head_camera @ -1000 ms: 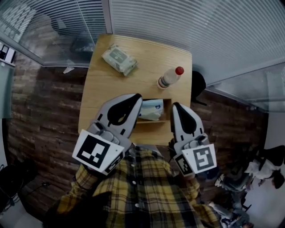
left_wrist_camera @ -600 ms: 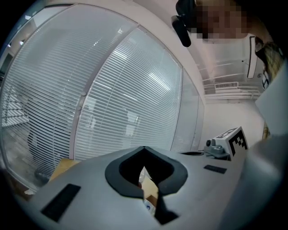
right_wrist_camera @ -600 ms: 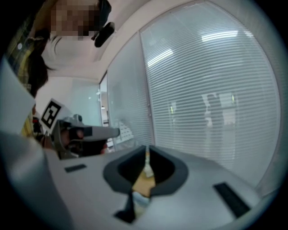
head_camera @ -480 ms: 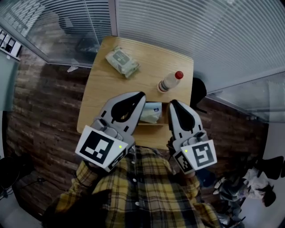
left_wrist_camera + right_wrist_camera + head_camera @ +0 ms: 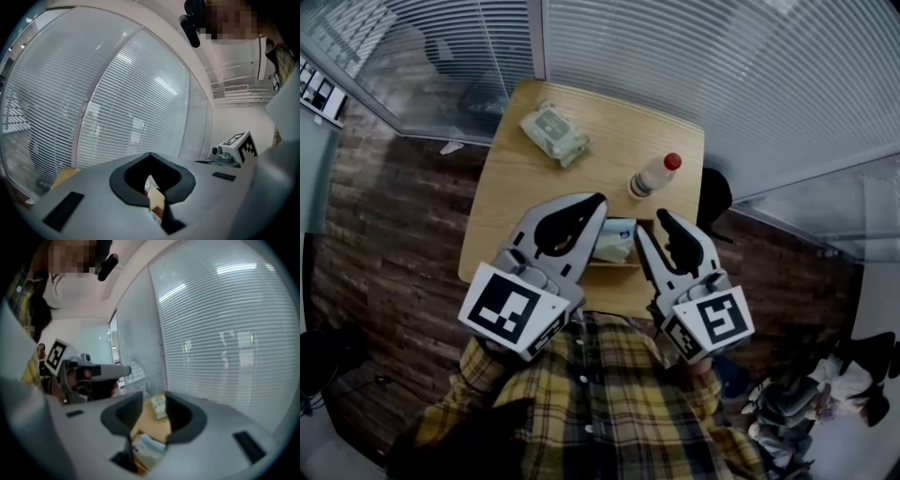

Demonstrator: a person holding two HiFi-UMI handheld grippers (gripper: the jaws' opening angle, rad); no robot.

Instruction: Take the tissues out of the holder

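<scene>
A low wooden holder (image 5: 617, 265) stands at the table's near edge with a white-and-blue tissue pack (image 5: 616, 240) in it. My left gripper (image 5: 598, 200) hovers over the holder's left end, its tips together and nothing held. My right gripper (image 5: 654, 225) is at the holder's right end; its jaws have just been opening and stand apart, with nothing between them. In the right gripper view the tissue pack (image 5: 147, 448) lies below the spread jaws of that gripper (image 5: 153, 398). In the left gripper view, a sliver of the holder (image 5: 156, 202) shows behind the closed tips of that gripper (image 5: 150, 154).
A second, greenish tissue pack (image 5: 554, 133) lies at the far left of the small wooden table (image 5: 511, 202). A bottle with a red cap (image 5: 650, 174) lies at the far right. Glass walls with blinds rise behind the table. The floor is dark wood.
The right gripper's jaws, together in the earlier frames, now stand apart, and it has tilted slightly left toward the holder. The left gripper has barely moved.
</scene>
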